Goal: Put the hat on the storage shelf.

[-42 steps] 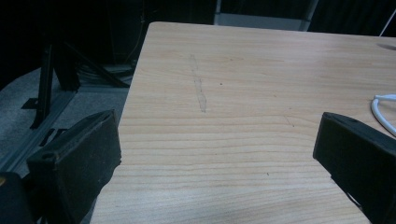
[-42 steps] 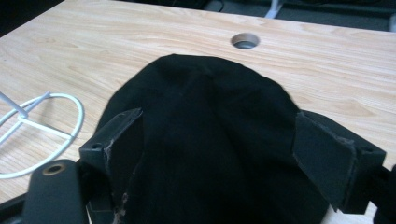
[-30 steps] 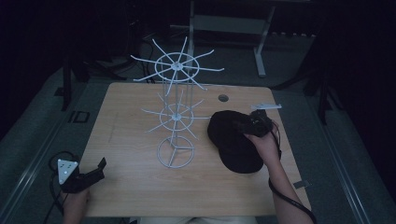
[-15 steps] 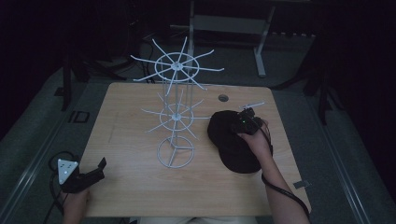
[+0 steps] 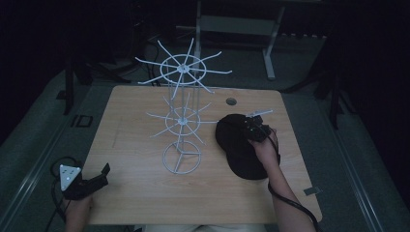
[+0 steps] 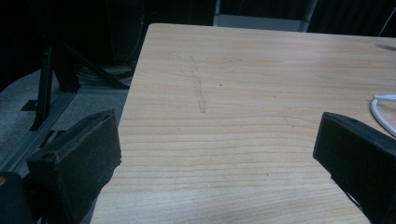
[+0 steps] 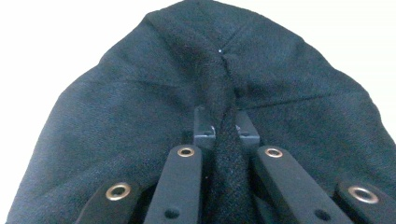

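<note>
The room around is very dark, and in the middle we see a light wooden tabletop [image 5: 145,193] with a small round hole [image 5: 231,101] near its far edge. On the tabletop stands a white wire rack [image 5: 182,116], upright, with a ring base, a thin central pole and two levels of thin arms that spread out like spokes, the upper level wider than the lower one. To the right of the rack base lies a black cap [image 5: 239,145], flat on the wood and near the right edge. Our right tongs [image 5: 254,129] are over the far part of this cap, with the right hand [image 5: 266,152] behind them. In the right gripper view the two black jaws are pressed together on a raised fold of the cap [image 7: 140,107], so the cloth is pinched between them and rises in a ridge. Our left tongs [image 5: 96,176] rest at the near left corner of the tabletop, well apart from the rack and the cap. In the left gripper view their jaws stand wide apart with bare wood [image 6: 243,93] between them, and a small piece of the white wire base [image 6: 382,108] appears at the right edge.
</note>
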The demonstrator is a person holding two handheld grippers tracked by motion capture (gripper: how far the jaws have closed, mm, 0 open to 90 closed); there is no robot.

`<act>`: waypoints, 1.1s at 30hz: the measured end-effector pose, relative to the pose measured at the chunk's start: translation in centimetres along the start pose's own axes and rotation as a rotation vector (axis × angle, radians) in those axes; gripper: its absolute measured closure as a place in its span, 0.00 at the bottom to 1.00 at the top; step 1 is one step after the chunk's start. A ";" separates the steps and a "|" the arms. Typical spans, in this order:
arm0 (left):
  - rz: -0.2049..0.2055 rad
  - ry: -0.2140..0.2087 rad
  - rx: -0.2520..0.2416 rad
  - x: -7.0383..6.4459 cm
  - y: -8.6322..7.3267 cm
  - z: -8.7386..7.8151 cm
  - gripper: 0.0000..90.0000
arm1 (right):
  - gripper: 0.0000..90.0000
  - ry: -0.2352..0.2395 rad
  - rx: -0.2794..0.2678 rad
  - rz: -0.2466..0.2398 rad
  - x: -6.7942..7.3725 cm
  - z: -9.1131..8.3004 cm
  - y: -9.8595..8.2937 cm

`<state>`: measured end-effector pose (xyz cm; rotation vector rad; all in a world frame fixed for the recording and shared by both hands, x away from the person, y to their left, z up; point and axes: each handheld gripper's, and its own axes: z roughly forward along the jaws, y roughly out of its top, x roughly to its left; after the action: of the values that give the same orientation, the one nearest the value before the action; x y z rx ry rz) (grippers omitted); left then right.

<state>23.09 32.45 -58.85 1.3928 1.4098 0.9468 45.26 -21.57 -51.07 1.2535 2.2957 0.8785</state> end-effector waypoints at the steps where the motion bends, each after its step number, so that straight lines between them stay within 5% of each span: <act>1: 0.000 0.001 0.001 0.0 0.0 0.0 0.02 | 0.94 -0.016 -0.027 -0.006 0.2 -0.4 -0.2; 10: 0.000 0.002 0.001 0.0 0.0 0.0 0.02 | 0.95 -0.032 -0.157 -0.008 -0.1 -3.1 -0.4; 33: -0.001 0.006 0.002 0.0 0.0 0.0 0.02 | 0.95 -0.013 -0.360 -0.008 -0.8 -10.9 -1.6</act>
<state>23.12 32.43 -58.85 1.3914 1.4164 0.9494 38.27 -26.59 -44.09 1.0851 2.0128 1.2114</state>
